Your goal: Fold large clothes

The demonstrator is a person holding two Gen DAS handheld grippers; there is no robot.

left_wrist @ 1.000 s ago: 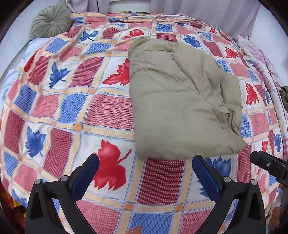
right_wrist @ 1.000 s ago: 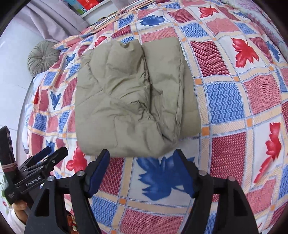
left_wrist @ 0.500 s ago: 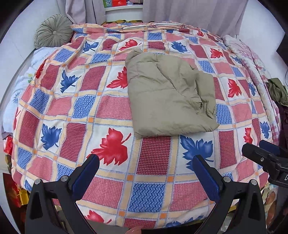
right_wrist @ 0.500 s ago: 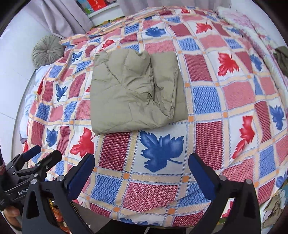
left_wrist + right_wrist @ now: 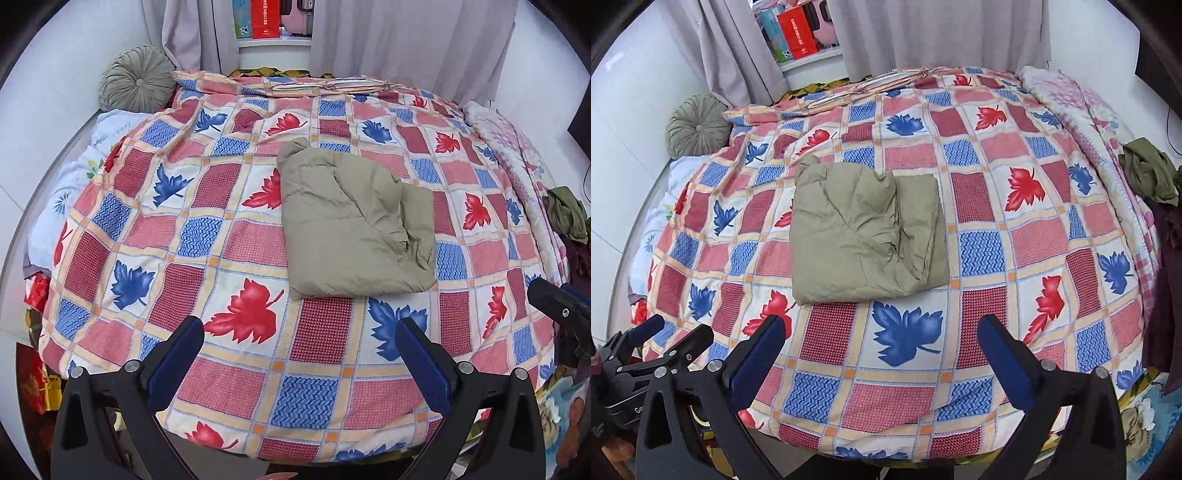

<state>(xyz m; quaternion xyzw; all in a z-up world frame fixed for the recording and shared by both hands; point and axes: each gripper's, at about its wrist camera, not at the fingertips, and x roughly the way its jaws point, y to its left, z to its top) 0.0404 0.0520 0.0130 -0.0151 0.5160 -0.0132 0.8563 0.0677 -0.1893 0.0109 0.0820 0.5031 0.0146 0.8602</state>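
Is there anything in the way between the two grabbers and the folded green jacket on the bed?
No. Only bare patterned quilt lies between the open left gripper, the open right gripper and the folded jacket.

The bed (image 5: 110, 258) carries a checked quilt (red and blue leaf print). A folded khaki garment (image 5: 351, 229) lies flat near its centre. A round green cushion (image 5: 135, 79) rests at the far-left corner.
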